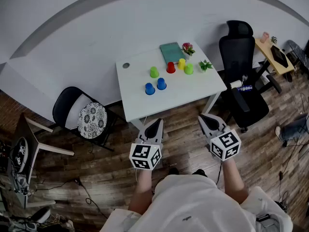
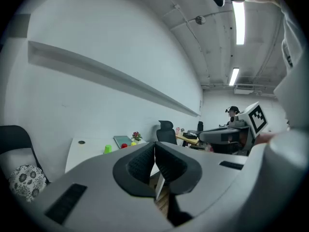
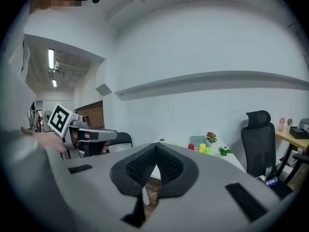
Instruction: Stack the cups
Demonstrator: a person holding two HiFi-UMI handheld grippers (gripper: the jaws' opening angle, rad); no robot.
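Both grippers are shut and hold nothing. The left gripper (image 1: 158,123) has its ribbed black pads pressed together along their length, and the right gripper (image 1: 203,117) has its pads meeting at the tips. Each cube, the left cube (image 1: 145,156) and the right cube (image 1: 225,145), carries black-and-white square markers; that pattern is the only print legible on them.

The person's forearms reach forward from the body, side by side and apart. The two grippers point toward the table and tilt slightly below level. They hang over the wooden floor (image 1: 183,129), short of the near edge of the white table (image 1: 140,105) and well apart from everything on it.

The cups stand singly on the table, upside down. Two blue cups (image 1: 150,88) sit just beside each other nearest the person. Farther back stands a green cup (image 1: 154,72), then a red cup (image 1: 171,67), a yellow cup (image 1: 181,64) and a second green cup (image 1: 189,69) close together. Behind them lie a teal book (image 1: 170,52) and a small flower pot (image 1: 188,48); a green sprig (image 1: 205,65) is at the right edge.

A black office chair (image 1: 241,76) stands to the table's right, and a folding chair (image 1: 72,105) with a patterned cushion to its left.
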